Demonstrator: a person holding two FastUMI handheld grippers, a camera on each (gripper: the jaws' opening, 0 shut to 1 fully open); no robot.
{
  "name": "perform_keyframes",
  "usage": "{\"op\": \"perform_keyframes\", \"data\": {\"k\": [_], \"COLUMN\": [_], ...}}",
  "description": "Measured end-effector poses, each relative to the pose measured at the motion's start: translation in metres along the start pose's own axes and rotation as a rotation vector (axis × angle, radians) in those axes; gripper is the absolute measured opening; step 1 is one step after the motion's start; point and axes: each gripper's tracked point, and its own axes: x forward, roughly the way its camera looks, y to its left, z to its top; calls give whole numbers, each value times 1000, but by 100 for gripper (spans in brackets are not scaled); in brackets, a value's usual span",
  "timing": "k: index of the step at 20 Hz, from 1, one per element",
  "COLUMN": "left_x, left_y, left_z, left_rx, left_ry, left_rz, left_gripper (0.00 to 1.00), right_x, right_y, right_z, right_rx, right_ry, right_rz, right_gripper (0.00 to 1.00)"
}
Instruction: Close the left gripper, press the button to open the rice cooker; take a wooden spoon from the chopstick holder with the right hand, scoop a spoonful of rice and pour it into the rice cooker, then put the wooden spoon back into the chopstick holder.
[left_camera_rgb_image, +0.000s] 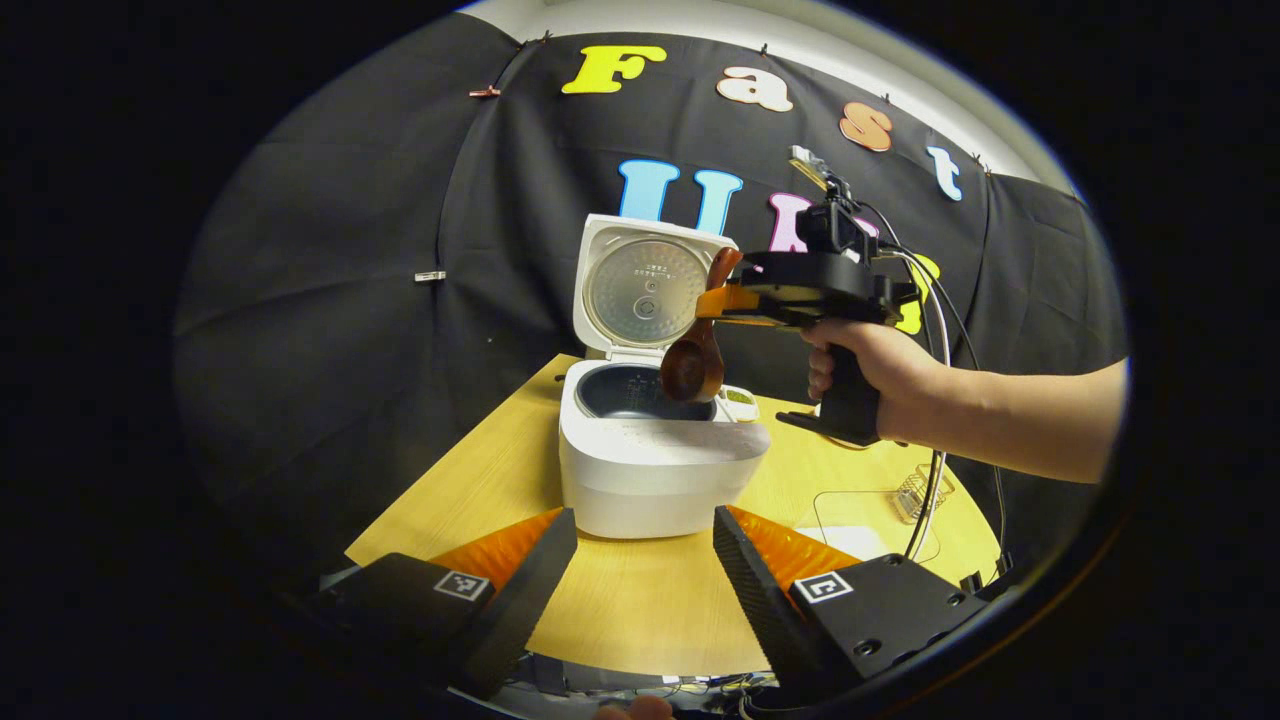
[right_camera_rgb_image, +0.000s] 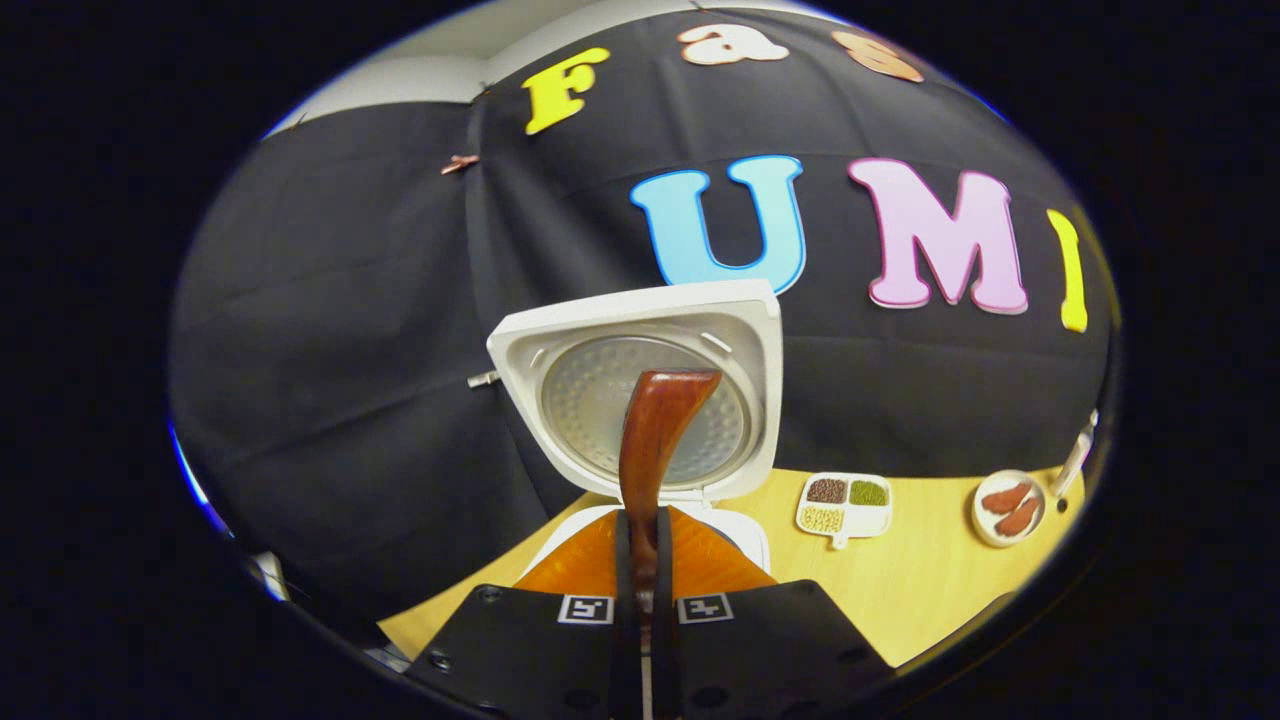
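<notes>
Two tongs work here: our right tongs (right_camera_rgb_image: 645, 560) clamp the wooden spoon (left_camera_rgb_image: 695, 362), its bowl tipped over the open rice cooker (left_camera_rgb_image: 655, 455) on the worktop (left_camera_rgb_image: 640, 600). Our left tongs (left_camera_rgb_image: 645, 570) hang wide apart, holding nothing, before the cooker.

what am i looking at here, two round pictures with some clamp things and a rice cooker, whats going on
No robot: a person holds two hand-held grippers, each carrying a fisheye camera. The left gripper view looks past its own open left gripper at a white rice cooker, lid up, on a wooden table. Farther off, a hand holds the right gripper, clamped on a wooden spoon with its bowl tipped over the pot. The right gripper view looks along that spoon's handle, with a divided dish of grains and a small plate beyond.
</notes>
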Motion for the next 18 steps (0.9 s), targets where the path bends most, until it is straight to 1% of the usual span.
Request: {"op": "perform_keyframes", "data": {"k": [3, 5, 10, 13, 14, 15, 16, 18], "left_x": [-3, -9, -6, -1, 1, 3, 5, 10], "left_y": [-11, -19, -38, -51, -55, -59, -63, -69], "left_z": [3, 7, 19, 30, 34, 36, 39, 44], "left_rx": [-13, 4, 42, 67, 77, 85, 93, 110], "left_ry": [-3, -12, -33, -48, -53, -57, -60, -67], "left_rz": [-3, -4, -22, -35, -41, -47, -53, -57], "left_gripper": [95, 95, 95, 95, 95, 95, 95, 94], "right_x": [-17, -34, -97, -136, -150, -161, -170, -191], "right_y": [-12, -24, -75, -110, -121, -133, -145, -173], "right_z": [21, 36, 69, 85, 89, 95, 100, 106], "right_rx": [146, 215, 274, 268, 267, 271, 274, 270], "right_ry": [-32, -59, -145, -192, -208, -223, -236, -254], "right_rz": [-6, -6, -51, -77, -89, -103, -117, -149], "right_gripper": [8, 8, 8, 8, 13, 13, 8, 8]}}
